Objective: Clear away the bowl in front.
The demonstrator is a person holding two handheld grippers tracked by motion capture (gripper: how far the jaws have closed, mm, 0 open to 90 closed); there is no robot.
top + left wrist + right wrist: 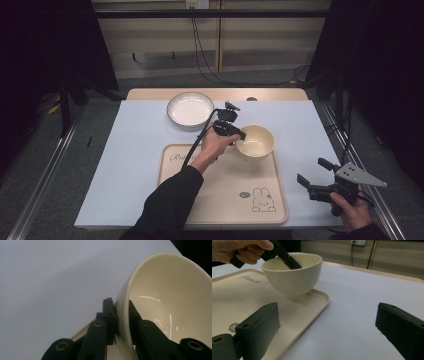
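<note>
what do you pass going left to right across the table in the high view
white plate → left gripper, shut on the rim of the cream bowl → right gripper, jaws open, held off the right side of the tray.

Beige panelled wall at the back, with a white socket up high and black cables hanging down from it. Grey floor around a wooden table under a pale blue cover. Black curtains on both sides. Dim light.
</note>
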